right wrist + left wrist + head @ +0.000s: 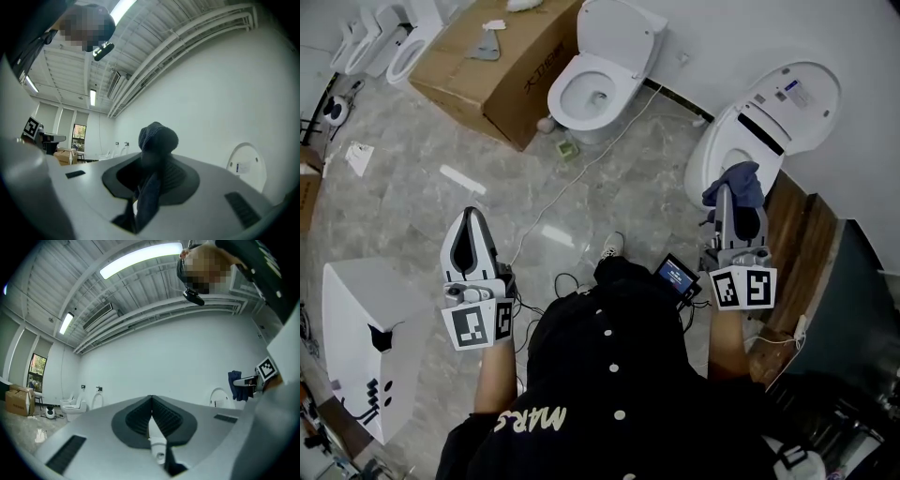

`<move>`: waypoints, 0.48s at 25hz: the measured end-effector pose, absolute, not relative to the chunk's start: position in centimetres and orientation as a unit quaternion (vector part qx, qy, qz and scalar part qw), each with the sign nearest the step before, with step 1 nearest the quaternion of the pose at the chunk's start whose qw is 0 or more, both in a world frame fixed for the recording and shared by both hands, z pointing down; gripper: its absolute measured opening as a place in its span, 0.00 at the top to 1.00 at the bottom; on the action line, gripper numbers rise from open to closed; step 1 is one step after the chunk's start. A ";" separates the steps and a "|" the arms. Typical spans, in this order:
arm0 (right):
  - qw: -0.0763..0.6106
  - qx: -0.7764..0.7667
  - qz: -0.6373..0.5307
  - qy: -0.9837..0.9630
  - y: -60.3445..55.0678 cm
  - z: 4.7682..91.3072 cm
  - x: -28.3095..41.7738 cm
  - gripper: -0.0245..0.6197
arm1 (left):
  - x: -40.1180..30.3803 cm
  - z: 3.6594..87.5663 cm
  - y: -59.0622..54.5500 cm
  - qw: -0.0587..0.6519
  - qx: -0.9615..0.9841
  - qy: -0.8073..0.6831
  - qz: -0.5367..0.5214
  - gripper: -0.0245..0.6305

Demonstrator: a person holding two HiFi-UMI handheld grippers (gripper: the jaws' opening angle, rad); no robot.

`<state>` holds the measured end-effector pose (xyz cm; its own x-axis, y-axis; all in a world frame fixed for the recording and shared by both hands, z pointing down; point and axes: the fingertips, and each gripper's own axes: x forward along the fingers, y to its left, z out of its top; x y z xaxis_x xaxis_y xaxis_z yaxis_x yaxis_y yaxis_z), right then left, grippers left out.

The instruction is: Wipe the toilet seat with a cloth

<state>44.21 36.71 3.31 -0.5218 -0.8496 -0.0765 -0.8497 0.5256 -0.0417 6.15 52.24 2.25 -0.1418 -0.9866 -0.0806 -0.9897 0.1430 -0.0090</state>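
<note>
A dark blue cloth [737,182] is bunched at the tip of my right gripper [725,197], which is shut on it. It hangs just in front of a white toilet [724,150] whose lid [797,98] stands open against the wall. In the right gripper view the cloth [157,139] sticks up from between the fingers of the right gripper [150,161], and the lid [245,166] shows at the right. My left gripper [472,216] is held over the floor, far from that toilet. In the left gripper view the left gripper [151,402] is shut and holds nothing.
A second open toilet [598,86] stands at the back middle, beside a large cardboard box [492,67]. More toilets [389,42] line the far left. A white box [361,328] sits at my left, a wooden panel [797,239] at my right. A cable [572,178] crosses the floor.
</note>
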 end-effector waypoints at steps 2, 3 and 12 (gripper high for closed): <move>0.045 -0.480 -0.004 0.876 34.7 3.4 43.8 0.83 | 6.0 2.1 50.6 0.032 -0.650 0.759 0.021 0.95; 0.045 -0.477 -0.007 0.878 33.6 3.4 43.5 0.83 | 5.9 2.1 49.8 0.031 -0.647 0.762 0.020 0.95; 0.033 -0.455 -0.022 0.890 26.4 4.8 42.4 0.83 | 6.2 2.4 44.6 0.020 -0.622 0.782 0.009 0.95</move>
